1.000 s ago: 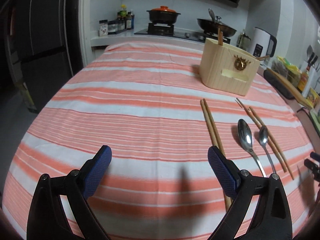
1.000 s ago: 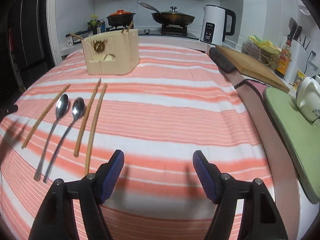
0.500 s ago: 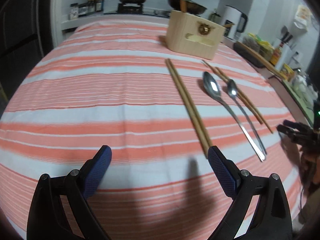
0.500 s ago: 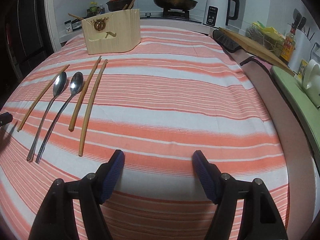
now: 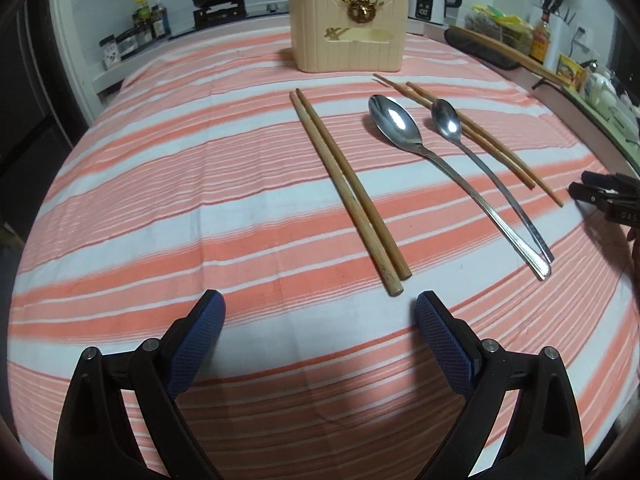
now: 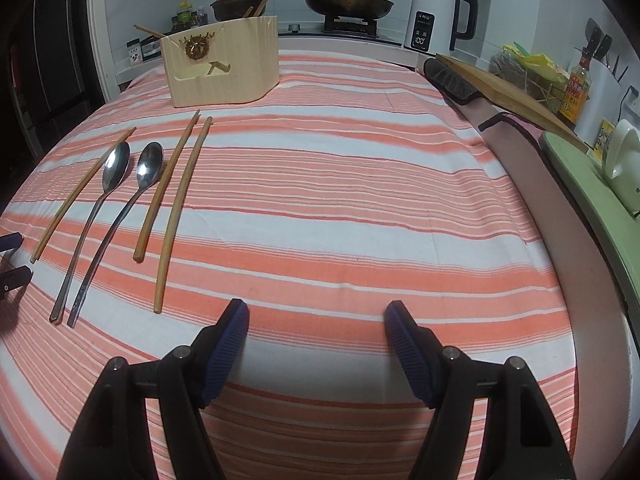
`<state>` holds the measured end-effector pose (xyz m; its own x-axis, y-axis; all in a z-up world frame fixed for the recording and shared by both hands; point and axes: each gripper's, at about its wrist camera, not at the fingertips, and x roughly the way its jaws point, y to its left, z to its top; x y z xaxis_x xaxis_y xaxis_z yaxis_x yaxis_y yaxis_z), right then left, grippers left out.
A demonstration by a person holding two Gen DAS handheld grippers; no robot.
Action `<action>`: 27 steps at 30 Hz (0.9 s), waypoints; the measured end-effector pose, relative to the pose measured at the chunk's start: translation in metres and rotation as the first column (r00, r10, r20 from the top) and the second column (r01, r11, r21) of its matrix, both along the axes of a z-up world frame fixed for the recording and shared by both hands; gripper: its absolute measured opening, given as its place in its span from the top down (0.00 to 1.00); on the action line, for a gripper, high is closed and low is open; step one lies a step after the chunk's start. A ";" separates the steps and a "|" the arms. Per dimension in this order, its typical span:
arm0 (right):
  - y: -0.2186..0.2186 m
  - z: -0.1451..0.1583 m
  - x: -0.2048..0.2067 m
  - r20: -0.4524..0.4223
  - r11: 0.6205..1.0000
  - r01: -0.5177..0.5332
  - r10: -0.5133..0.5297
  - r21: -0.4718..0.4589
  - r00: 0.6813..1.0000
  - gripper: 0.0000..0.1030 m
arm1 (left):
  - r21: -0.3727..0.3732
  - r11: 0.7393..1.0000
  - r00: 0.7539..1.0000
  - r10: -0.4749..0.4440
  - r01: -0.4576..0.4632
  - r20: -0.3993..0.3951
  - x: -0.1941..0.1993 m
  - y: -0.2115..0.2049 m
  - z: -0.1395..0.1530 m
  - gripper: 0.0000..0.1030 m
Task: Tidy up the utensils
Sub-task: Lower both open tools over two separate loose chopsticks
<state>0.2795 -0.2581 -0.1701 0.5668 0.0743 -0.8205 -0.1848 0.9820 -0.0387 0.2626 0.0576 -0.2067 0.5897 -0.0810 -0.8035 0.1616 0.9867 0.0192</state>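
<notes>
Tools left and right gape wide and empty; holder hides its chopsticks' lower ends.

The black left tongs with blue pads and matching right tongs both gape wide, empty, angled downward.

Black gripper frames, blue cross-hatched pads, silver screws.
</notes>
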 end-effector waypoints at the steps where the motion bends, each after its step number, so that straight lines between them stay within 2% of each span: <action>1: 0.000 0.000 0.000 0.000 1.000 0.000 0.000 0.000 1.000 0.29 | 0.006 1.000 1.000 0.006 -0.006 0.002 0.000 -0.001 0.000 0.06; 6: 0.000 0.000 0.000 0.001 1.000 0.000 0.000 -0.001 1.000 0.29 | 0.021 0.998 0.998 0.057 -0.057 0.013 0.002 0.001 0.000 0.07; 10: 0.000 0.003 -0.002 0.019 1.000 -0.001 0.001 -0.005 1.000 0.29 | -0.025 0.991 0.991 0.133 -0.133 0.002 0.004 0.017 -0.001 0.11; 12: 0.002 0.009 -0.007 0.048 1.000 -0.026 0.025 0.009 0.999 0.29 | -0.032 0.989 0.990 0.144 -0.143 0.003 0.004 0.019 -0.001 0.12; 14: 0.005 0.014 -0.012 0.062 0.995 -0.064 0.060 0.074 0.996 0.29 | -0.015 0.990 0.990 0.138 -0.138 0.006 0.004 0.016 -0.001 0.12; 17: 0.015 0.013 -0.013 0.022 0.974 -0.128 0.126 0.186 0.992 0.30 | -0.004 0.993 0.993 0.120 -0.120 0.008 0.005 0.010 -0.001 0.12; 19: 0.027 0.011 -0.013 0.010 0.968 -0.172 0.173 0.182 0.985 0.37 | -0.003 0.994 0.994 0.113 -0.113 0.009 0.007 0.008 -0.001 0.13; 21: 0.039 0.010 -0.011 -0.002 0.963 -0.216 0.219 0.159 0.976 0.54 | -0.002 0.994 0.993 0.114 -0.114 0.011 0.009 0.007 -0.001 0.14; 22: 0.045 0.009 -0.010 -0.008 0.960 -0.232 0.236 0.158 0.972 0.55 | -0.001 0.993 0.993 0.115 -0.115 0.012 0.010 0.007 0.000 0.16; 24: 0.053 0.009 -0.008 -0.015 0.950 -0.261 0.267 0.172 0.964 0.55 | 0.001 0.993 0.993 0.116 -0.116 0.016 0.011 0.006 0.000 0.20; 26: 0.064 0.007 -0.004 -0.022 0.943 -0.291 0.298 0.161 0.954 0.55 | -0.009 0.994 0.993 0.112 -0.111 0.025 0.013 0.004 0.002 0.40; 27: 0.068 0.005 -0.003 -0.026 0.943 -0.300 0.307 0.144 0.951 0.63 | -0.009 0.994 0.994 0.109 -0.109 0.030 0.014 0.002 0.003 0.47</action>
